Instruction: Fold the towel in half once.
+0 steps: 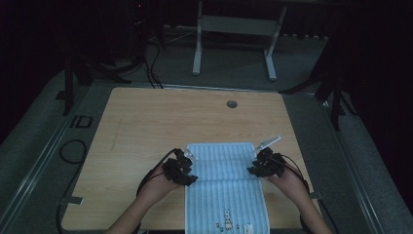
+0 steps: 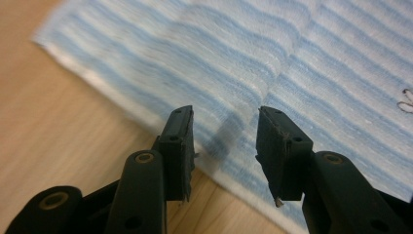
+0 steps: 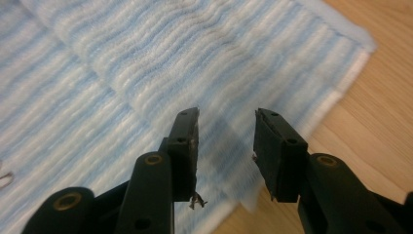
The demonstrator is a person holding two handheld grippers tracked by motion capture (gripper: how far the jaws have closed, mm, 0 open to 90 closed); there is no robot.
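Handling: the towel (image 1: 226, 187) looked light, soft and limp — it would likely sag and drape once lifted, with nothing fragile about it; the terry pile should give the jaws good friction.
Where to grip: a judgement — the two long side edges, at the crease where the folded-over part ended, each hand-held gripper pinching the hem from its own side so that the cloth rose evenly.
Look: pale blue and white stripes ran along its length, with a whitish hem; a small embroidered figure and a label sat near the end closest to the person.
Lay: the towel lay flat on the desk (image 1: 146, 122), its far part apparently folded back on itself; the near end reached the desk's front edge.
Left hand-held gripper (image 2: 225, 134): at the towel's left edge, jaws apart, nothing between them — the hem lay just beneath the tips.
Right hand-held gripper (image 3: 226, 134): at the towel's right edge, near the far corner of the towel, jaws likewise apart and empty.
Desk hole: a round cable port (image 1: 232, 104) sat well beyond the towel's far end.
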